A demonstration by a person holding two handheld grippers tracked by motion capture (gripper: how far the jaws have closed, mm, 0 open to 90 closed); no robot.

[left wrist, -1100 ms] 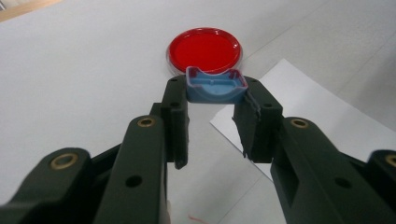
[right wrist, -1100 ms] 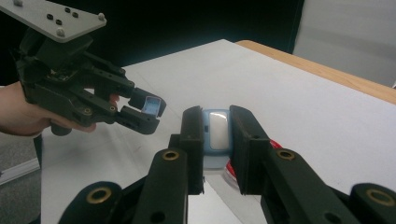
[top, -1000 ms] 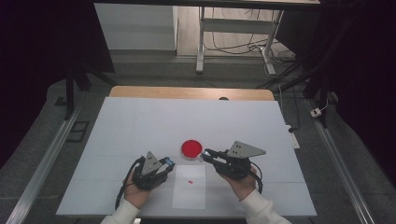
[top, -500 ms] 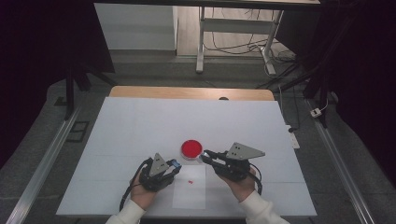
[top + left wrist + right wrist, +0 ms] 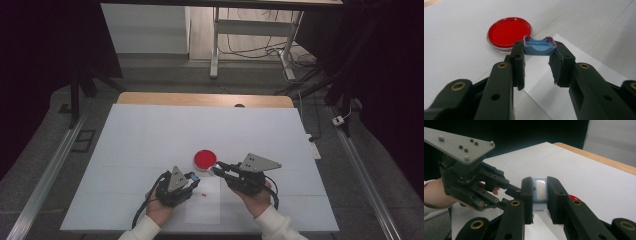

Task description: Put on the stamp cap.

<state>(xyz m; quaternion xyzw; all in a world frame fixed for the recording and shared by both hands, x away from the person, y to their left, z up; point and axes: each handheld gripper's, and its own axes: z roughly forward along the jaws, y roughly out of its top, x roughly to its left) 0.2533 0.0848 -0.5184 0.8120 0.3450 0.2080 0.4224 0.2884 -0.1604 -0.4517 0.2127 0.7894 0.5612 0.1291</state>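
Left claw (image 5: 192,177) has shifted toward the red dish (image 5: 205,159).

Grey floor (image 5: 45,150), metal desk legs (image 5: 216,45), dark surroundings.

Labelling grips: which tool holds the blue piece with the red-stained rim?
The left tool. Its blue piece is an open tray with red along its edge; the right tool clamps a pale blue piece with a whitish face.

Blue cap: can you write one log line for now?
left tool: shut on blue cap | right tool: shut on pale blue piece | red dish: on table
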